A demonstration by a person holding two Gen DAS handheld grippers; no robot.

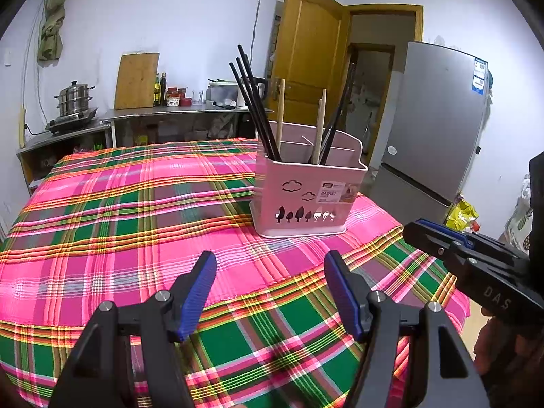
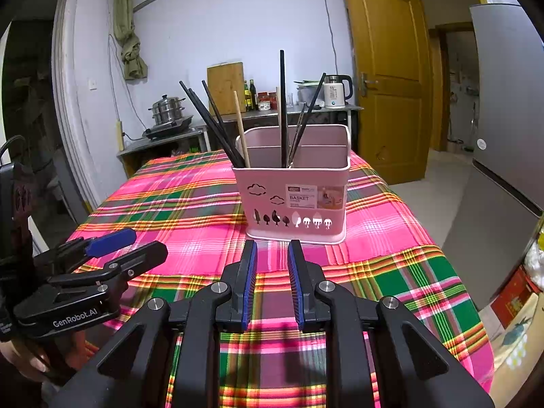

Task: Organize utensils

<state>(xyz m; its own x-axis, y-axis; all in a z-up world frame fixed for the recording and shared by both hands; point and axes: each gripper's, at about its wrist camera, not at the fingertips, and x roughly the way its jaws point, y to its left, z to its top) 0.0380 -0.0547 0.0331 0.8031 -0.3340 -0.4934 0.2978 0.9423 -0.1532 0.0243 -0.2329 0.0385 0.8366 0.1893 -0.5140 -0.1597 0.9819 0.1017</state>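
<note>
Blue-padded and empty, the left claw (image 1: 270, 292) fills the bottom of its own view with its jaws spread wide over the plaid cloth, and the right claw (image 2: 271, 284), low in the middle of its view, stands only partly open with nothing between its pads either. Both hang short of the pink utensil basket (image 2: 292, 200), which sits upright on the table (image 2: 176, 204), centre frame in the right view and just right of centre in the left. No loose utensil shows anywhere on the cloth, so the sorting looks close to finished; what may remain is tidying what is already in the basket. To do that well, I would pick one stick at a time, close on it high up where it stands clear of its neighbours, and lift straight up so the light plastic basket does not tip or slide. Inside, black chopsticks (image 2: 212, 122) fan out to the upper left from the front left corner, pale wooden chopsticks (image 1: 280, 115) stand nearly upright, and more dark ones lean from the right-hand compartment. Cloud and tree cut-outs and a paper label mark the front wall.
</note>
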